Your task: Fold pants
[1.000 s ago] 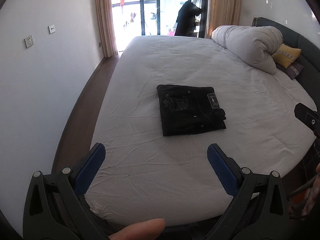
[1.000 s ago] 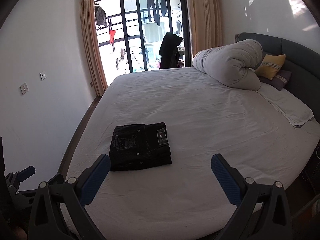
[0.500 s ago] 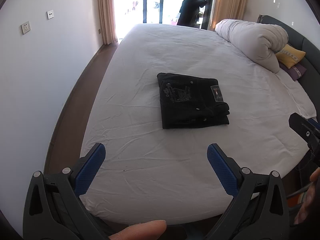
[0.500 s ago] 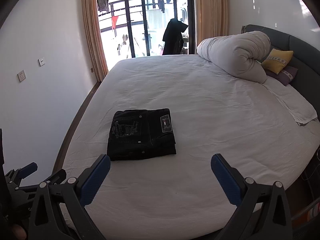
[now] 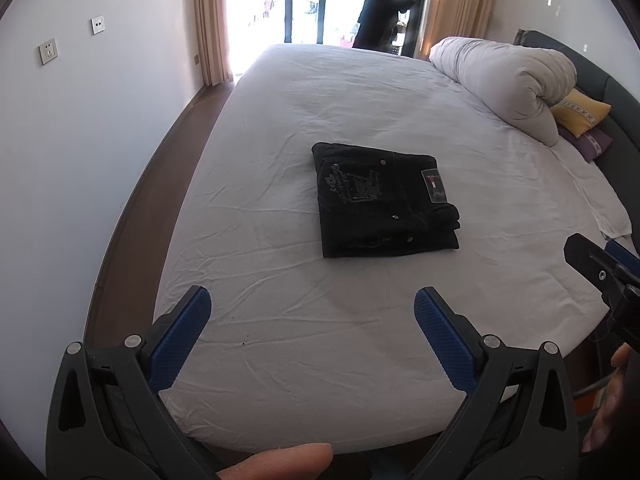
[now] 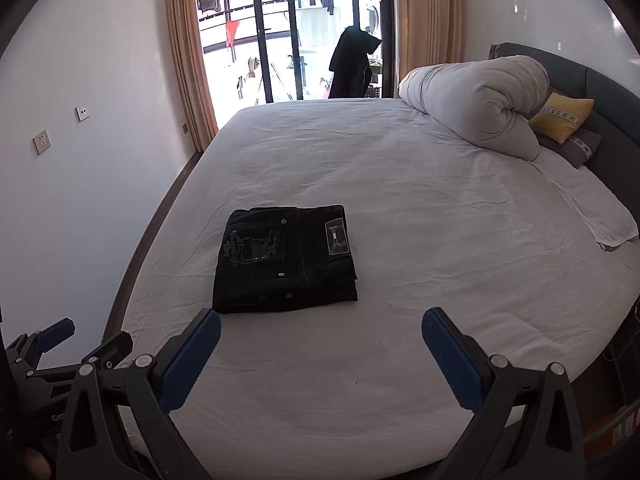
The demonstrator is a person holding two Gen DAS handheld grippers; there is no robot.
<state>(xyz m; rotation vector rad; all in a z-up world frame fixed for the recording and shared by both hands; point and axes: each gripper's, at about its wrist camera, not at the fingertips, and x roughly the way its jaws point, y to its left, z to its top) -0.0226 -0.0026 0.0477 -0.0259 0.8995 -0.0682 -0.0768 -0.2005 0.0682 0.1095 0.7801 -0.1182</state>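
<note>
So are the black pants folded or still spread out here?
Folded. The black denim pants lie as one compact rectangle on the white bed sheet, stacked layers showing at the right edge; both tongs are open, clear of them.

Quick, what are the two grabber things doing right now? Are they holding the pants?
Left gripper: open, holding nothing.
Right gripper: open, holding nothing.
The folded black pants lie on the bed, touched by neither.

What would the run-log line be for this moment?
pants: folded, on bed | left gripper: open, empty | right gripper: open, empty | contact: none
</note>
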